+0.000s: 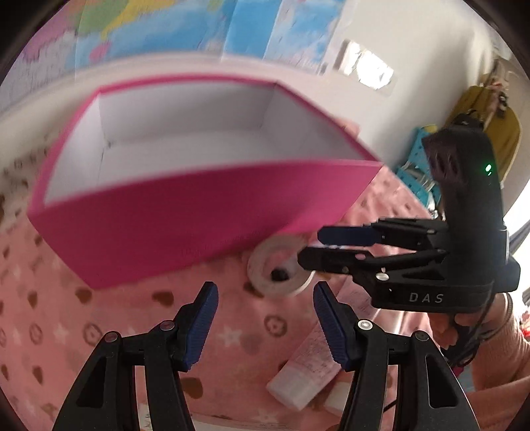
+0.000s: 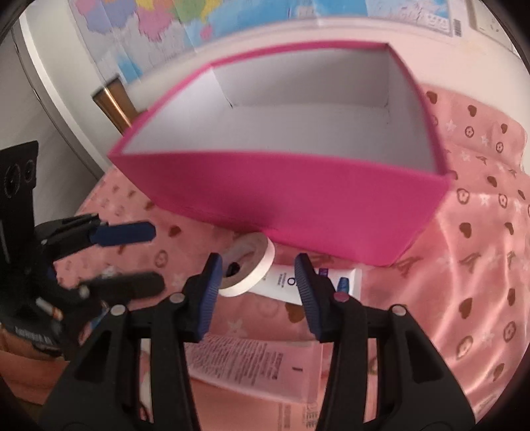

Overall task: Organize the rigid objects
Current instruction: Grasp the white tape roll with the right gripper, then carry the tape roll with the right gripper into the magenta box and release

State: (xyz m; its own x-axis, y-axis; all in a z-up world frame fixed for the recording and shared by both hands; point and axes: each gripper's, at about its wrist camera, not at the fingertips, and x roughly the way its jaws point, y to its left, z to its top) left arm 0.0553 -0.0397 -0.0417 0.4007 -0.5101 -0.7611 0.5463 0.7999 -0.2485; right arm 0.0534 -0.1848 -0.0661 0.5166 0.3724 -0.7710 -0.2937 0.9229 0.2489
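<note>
An open pink box (image 1: 185,212) with a white empty inside stands on the pink patterned cloth; it also shows in the right wrist view (image 2: 298,195). A roll of white tape (image 1: 278,268) lies just in front of it, also in the right wrist view (image 2: 251,268). A pink tube (image 1: 308,361) lies nearer, and it shows in the right wrist view (image 2: 245,361) beside a white tube (image 2: 285,281). My left gripper (image 1: 265,321) is open and empty above the cloth. My right gripper (image 2: 258,295) is open and empty, its fingers (image 1: 331,245) close over the tape.
The pink cloth (image 2: 480,265) with heart and star prints covers the surface. A map (image 1: 198,23) hangs on the wall behind. A teal rack (image 1: 414,165) and a yellow garment (image 1: 497,112) stand off to the right.
</note>
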